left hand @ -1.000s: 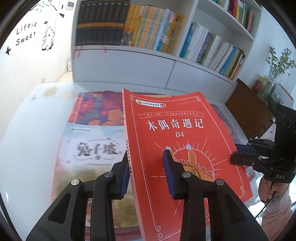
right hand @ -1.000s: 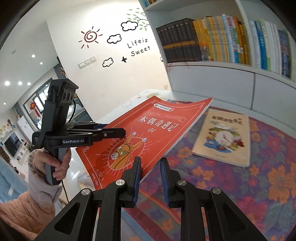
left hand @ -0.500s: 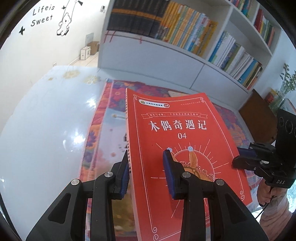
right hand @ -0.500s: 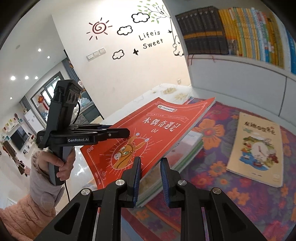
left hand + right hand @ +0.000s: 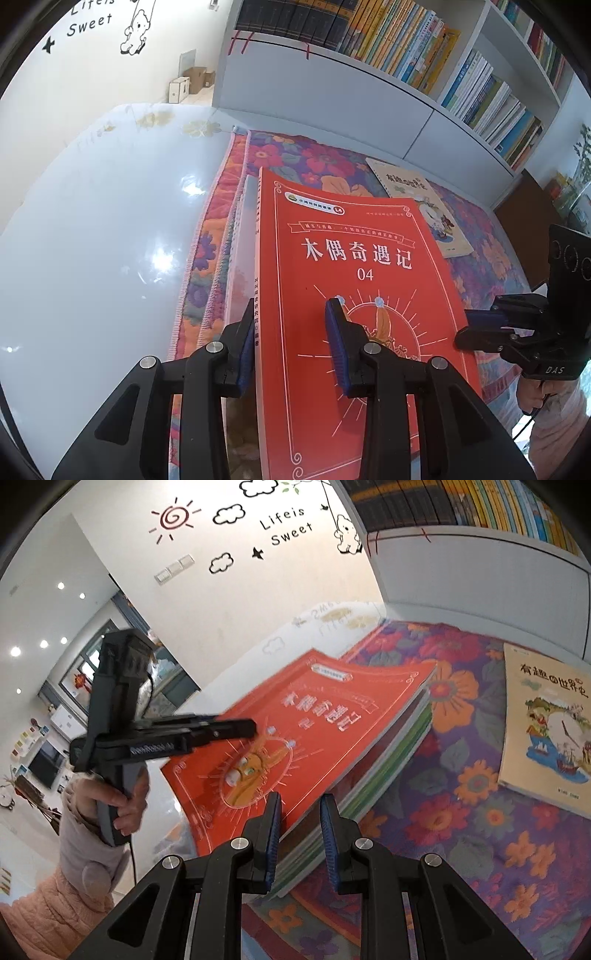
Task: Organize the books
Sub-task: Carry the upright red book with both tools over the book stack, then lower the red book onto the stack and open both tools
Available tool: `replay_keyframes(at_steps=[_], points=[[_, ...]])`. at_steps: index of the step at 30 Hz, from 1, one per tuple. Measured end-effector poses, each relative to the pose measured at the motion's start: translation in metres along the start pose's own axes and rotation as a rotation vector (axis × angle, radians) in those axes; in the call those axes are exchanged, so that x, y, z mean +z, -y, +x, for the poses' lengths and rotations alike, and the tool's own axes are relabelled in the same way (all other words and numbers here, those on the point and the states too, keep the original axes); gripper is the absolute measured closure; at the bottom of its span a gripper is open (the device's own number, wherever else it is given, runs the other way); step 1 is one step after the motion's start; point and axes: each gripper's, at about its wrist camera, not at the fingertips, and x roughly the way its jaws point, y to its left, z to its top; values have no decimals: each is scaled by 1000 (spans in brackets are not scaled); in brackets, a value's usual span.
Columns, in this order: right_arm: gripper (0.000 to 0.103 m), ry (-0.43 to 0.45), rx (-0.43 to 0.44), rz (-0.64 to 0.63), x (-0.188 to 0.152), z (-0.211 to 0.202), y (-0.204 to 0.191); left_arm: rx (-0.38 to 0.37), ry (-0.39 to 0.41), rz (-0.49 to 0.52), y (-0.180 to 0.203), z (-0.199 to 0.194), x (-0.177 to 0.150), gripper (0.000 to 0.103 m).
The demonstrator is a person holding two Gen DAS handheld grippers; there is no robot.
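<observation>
A red book (image 5: 351, 258) with white Chinese lettering is clamped near its spine in my left gripper (image 5: 290, 317), which is shut on it. The book lies low and nearly flat over a stack of books (image 5: 388, 760) on the left edge of a floral cloth (image 5: 461, 812). In the right wrist view the red book (image 5: 325, 716) is blurred, with the left gripper (image 5: 251, 727) over its cover. My right gripper (image 5: 300, 805) hovers by the stack's near corner, jaws a little apart, holding nothing. It shows again as the right gripper (image 5: 466, 330) at the book's right edge.
A beige picture book (image 5: 546, 731) lies flat on the cloth to the right. A glossy white tabletop (image 5: 92, 221) extends left of the cloth. A white bookshelf (image 5: 406, 44) full of books stands behind. A person's hand and pink sleeve (image 5: 92, 812) hold the left gripper.
The red book has come down and left, from above a pale blue book to just over the stack. Both grippers sank with it. The right gripper's gap is unchanged.
</observation>
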Motion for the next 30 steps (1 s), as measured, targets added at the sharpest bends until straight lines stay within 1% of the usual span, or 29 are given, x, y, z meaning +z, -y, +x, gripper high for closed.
replay_keyframes(at_steps=[3,4,8,11,16,20,23,25,29,30], points=[[83,-18,10,23,-3,3,3,25,-2,21,3,0,0,68],[83,-21,11,29,-4,4,4,44,-2,31,5,-1,-1,67],[83,-31,-1,31,-6,9,5,105,-9,64,12,3,1,66],[83,-38,-5,38,-5,12,6,166,-5,90,17,4,2,66],[83,-34,-4,42,-4,12,7,220,-3,110,17,4,2,66],[83,-44,-12,37,-3,15,5,232,-6,96,16,3,2,65],[82,-47,-24,34,-3,17,4,232,-10,62,12,2,3,65],[82,-46,-14,44,-2,17,5,256,-11,33,10,1,3,65],[82,-20,26,103,-1,8,16,283,33,0,11,-11,7,65],[79,-8,34,116,0,4,19,281,42,-1,13,-16,10,65]])
